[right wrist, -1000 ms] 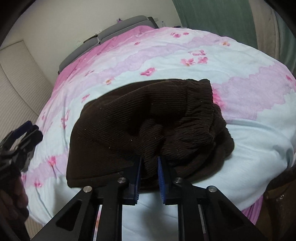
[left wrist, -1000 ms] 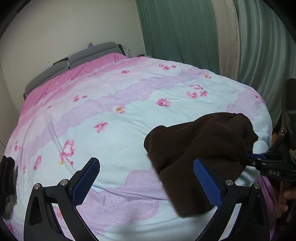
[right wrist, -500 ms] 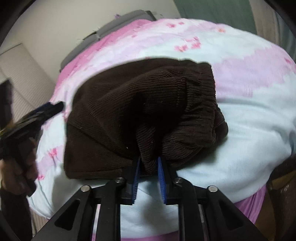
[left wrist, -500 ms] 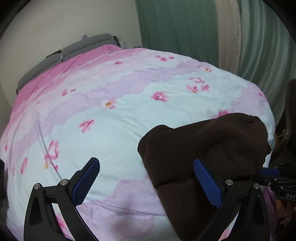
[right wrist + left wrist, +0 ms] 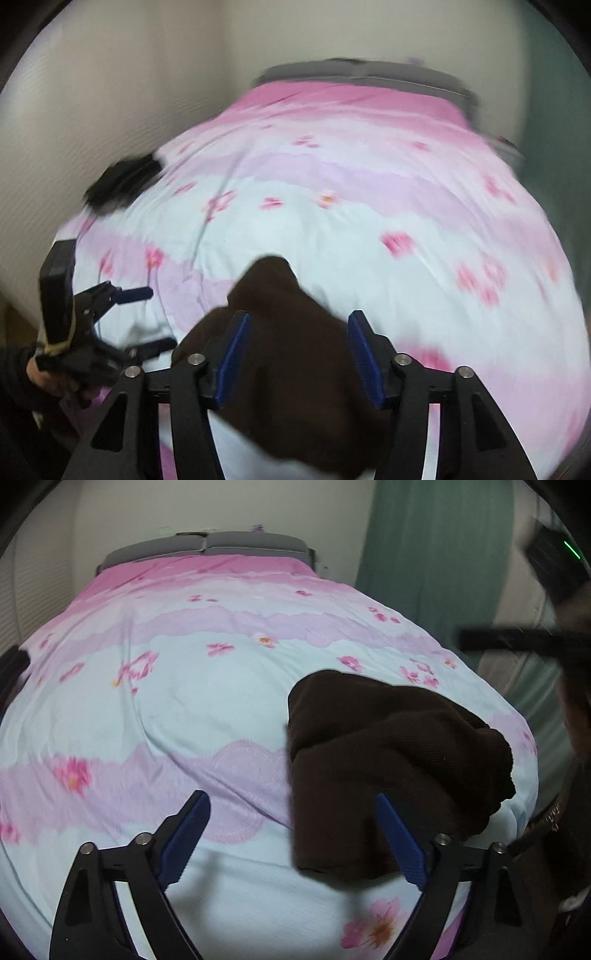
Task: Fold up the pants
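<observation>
Pants (image 5: 391,760), dark brown corduroy, lie bunched in a folded heap on the bed (image 5: 177,709), at its near edge toward the right corner. In the left wrist view the heap's upper layers are rumpled and its lower flap reaches almost to the bed's edge. Left gripper (image 5: 295,842): jaws spread wide and holding nothing; the right blue pad (image 5: 400,843) lies in front of the heap's lower flap, the left pad over bare cover. Whether the right pad touches the cloth cannot be told. Right gripper (image 5: 299,358): jaws wide apart above the pants (image 5: 291,373), which fill the gap between the pads; this view is blurred, and no grip on the cloth shows. Cover is pale blue with pink and lilac bands and pink flowers. Grey headboard (image 5: 207,548) stands at the far edge; green curtain (image 5: 436,561) hangs beyond the right side.
</observation>
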{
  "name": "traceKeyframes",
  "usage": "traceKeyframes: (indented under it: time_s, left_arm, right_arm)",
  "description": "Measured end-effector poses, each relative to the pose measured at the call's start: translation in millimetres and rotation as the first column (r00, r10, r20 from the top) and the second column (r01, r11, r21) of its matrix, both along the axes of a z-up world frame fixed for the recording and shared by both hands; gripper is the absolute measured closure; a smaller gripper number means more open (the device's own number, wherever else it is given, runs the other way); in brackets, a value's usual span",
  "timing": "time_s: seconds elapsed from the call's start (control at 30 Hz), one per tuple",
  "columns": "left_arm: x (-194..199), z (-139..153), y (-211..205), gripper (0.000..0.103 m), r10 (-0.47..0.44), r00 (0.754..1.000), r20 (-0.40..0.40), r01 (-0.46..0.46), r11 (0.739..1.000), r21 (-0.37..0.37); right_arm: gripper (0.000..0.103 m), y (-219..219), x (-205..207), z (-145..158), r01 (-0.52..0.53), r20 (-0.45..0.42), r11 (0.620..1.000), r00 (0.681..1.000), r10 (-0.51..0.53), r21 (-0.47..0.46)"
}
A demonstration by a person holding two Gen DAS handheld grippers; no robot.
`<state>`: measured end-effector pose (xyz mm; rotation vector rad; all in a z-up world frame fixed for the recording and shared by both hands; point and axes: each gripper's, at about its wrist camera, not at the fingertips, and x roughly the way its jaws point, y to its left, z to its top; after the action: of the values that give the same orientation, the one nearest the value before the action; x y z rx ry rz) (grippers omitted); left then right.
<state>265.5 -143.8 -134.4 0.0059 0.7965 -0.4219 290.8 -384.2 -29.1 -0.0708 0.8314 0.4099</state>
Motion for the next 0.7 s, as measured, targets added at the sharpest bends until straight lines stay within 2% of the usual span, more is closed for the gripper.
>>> traceKeyframes:
  time_s: [0.07,0.13,0.23,0.37,0.4,0.47,0.53,0.57,0.6,0.67,0.7]
  left_arm:
    - [-2,-10,-3,0.027,0.013,1.0,-0.019,-0.013,1.0,-0.021]
    - [-1,-16,-6,0.03,0.023,0.999,-0.024,-0.024,0.999,-0.042]
    - [3,-19,-6,0.03,0.036,0.999,-0.024,-0.038,0.996,-0.076]
    - [6,-27,2,0.03,0.036,0.997,-0.062,-0.044,0.989,-0.138]
    - [6,-30,3,0.03,0.038,0.997,-0.067,-0.047,0.988,-0.144]
    - [8,-35,5,0.03,0.042,0.996,-0.08,-0.055,0.985,-0.166]
    - [9,-40,5,0.031,0.036,0.996,-0.087,-0.052,0.982,-0.184]
    - [9,-41,5,0.036,0.03,0.995,-0.091,-0.048,0.979,-0.196]
    - [9,-43,4,0.047,0.02,0.996,-0.092,-0.039,0.977,-0.207]
    - [7,-46,-2,0.057,-0.003,0.996,-0.09,-0.016,0.976,-0.217]
    - [4,-46,-4,0.058,-0.001,0.997,-0.078,-0.016,0.977,-0.212]
  right_arm:
    - [0.046,19,42,-2,-0.143,-0.052,0.989,0.989,0.14,-0.048]
    - [0.046,42,71,-8,-0.231,-0.138,0.97,0.966,0.219,-0.078]
    - [0.046,78,113,-27,-0.355,-0.291,0.926,0.906,0.307,-0.13]
    - [0.046,98,139,-66,-0.42,-0.467,0.898,0.825,0.318,-0.131]
    - [0.046,99,139,-73,-0.426,-0.483,0.895,0.816,0.317,-0.132]
    - [0.044,106,151,-91,-0.437,-0.553,0.893,0.773,0.311,-0.107]
    - [0.041,109,159,-105,-0.42,-0.587,0.902,0.756,0.289,-0.097]
    - [0.041,110,164,-113,-0.399,-0.607,0.913,0.748,0.269,-0.087]
    - [0.044,109,165,-119,-0.383,-0.621,0.921,0.738,0.262,-0.067]
    - [0.069,109,167,-128,-0.343,-0.637,0.939,0.728,0.254,-0.018]
    - [0.071,110,167,-129,-0.336,-0.637,0.942,0.728,0.254,-0.009]
